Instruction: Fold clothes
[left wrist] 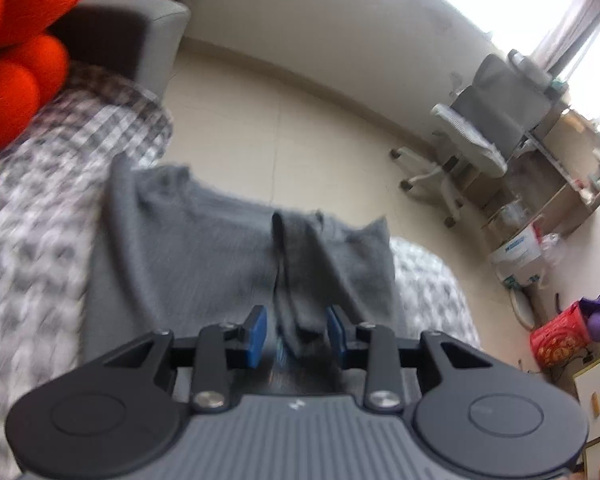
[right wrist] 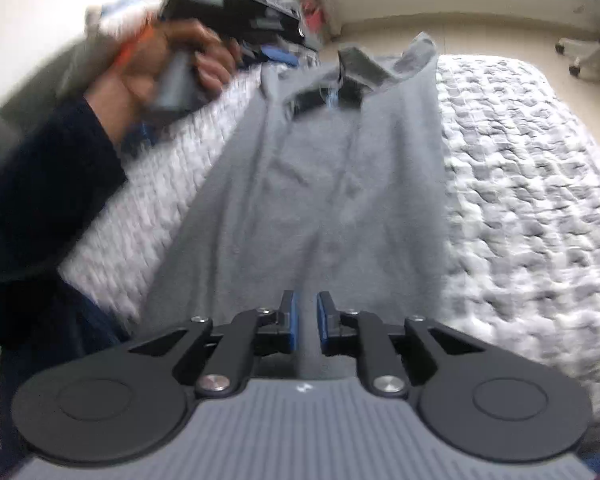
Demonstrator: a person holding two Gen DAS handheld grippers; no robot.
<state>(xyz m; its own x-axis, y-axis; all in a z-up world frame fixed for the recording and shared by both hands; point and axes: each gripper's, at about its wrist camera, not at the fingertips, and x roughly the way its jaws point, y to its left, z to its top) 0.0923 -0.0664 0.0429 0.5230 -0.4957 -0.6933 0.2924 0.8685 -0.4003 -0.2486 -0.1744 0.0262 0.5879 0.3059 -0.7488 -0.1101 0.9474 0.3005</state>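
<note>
A grey knit garment (right wrist: 320, 184), probably a sweater or a ribbed top, lies stretched along the checked quilt of a bed (right wrist: 520, 200), running from the near edge toward the far edge, where its collar end bunches up close to the floor side. It reads as soft, light and limp, with no stiffness of its own, so any lifted part will likely sag and drag the rest with it; the knit should grip rubber pads well and seems in no way fragile. The left gripper (left wrist: 296, 332) has its blue pads standing partly apart, with a twisted fold of the garment (left wrist: 300, 280) hanging between them; the cloth lies against the right-hand pad, but whether it is truly pinched I cannot tell through the blur. The right gripper (right wrist: 305, 320) shows a narrow gap between its pads with grey cloth lying in the gap, and no clear squeeze on it. Good places to take hold would be the hem corners or the shoulder seams, pinching a doubled edge and not a single layer, so the fold falls straight.
</note>
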